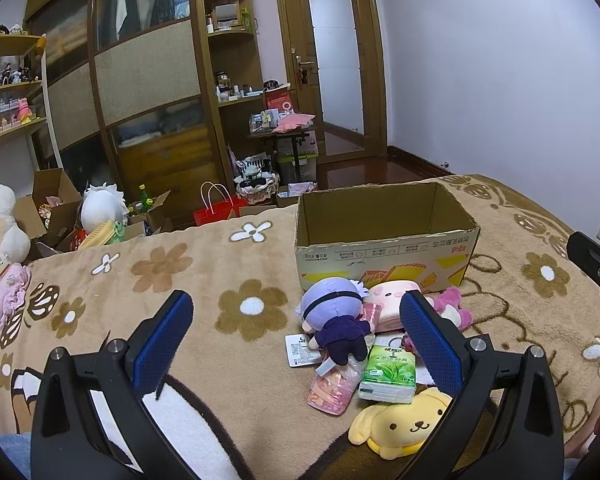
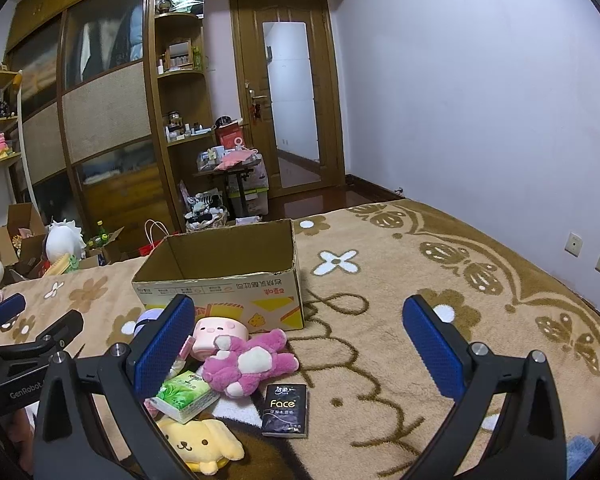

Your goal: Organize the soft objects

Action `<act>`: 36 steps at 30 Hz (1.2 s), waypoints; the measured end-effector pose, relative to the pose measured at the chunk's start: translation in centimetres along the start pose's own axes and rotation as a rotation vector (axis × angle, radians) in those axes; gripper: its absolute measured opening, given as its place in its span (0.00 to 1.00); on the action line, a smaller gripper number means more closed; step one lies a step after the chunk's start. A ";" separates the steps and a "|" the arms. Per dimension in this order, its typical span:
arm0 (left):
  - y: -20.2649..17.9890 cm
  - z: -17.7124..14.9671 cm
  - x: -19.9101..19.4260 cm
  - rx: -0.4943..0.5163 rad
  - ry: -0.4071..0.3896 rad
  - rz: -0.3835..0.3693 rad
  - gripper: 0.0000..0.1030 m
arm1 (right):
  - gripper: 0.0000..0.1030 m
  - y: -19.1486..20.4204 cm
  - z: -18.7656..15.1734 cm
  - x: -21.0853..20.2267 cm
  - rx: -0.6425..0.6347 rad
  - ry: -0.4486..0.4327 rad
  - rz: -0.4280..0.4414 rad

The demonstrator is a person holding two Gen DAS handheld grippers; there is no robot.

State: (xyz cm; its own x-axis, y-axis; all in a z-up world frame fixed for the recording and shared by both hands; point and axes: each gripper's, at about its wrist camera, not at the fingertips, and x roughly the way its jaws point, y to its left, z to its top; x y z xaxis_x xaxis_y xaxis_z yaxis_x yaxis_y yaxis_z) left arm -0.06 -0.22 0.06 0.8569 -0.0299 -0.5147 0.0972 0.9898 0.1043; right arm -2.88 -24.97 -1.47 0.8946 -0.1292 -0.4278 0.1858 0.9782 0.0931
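Both claws spread wide, empty, above the toy pile.
Left claw (image 1: 296,312): purple doll (image 1: 334,316) between its fingers. Right claw (image 2: 296,314): pink bear (image 2: 248,360) near its left finger, box (image 2: 220,276) ahead.

Open-topped cardboard box (image 2: 220,280), toy pile (image 2: 236,364) crowding its front, blanket (image 2: 380,320) right clear

A home bedroom: a bed under a floral blanket (image 2: 420,280), a wooden wardrobe (image 1: 140,80), a panelled door (image 2: 288,92) and shelves of figurines (image 1: 8,80).
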 end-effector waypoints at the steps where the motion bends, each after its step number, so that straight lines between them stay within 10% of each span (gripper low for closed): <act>1: 0.0 0.0 0.0 0.001 0.000 0.000 0.99 | 1.00 0.1 0.0 0.0 0.001 0.001 0.000; 36: 0.1 0.0 0.0 0.006 0.003 0.007 0.99 | 1.00 0.1 -0.4 -0.3 0.002 -0.008 -0.004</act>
State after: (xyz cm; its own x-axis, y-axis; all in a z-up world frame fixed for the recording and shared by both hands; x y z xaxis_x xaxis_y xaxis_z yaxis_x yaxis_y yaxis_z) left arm -0.03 -0.12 0.07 0.8562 -0.0230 -0.5161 0.0947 0.9891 0.1131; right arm -3.26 -24.75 -1.74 0.8971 -0.1341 -0.4211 0.1898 0.9774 0.0932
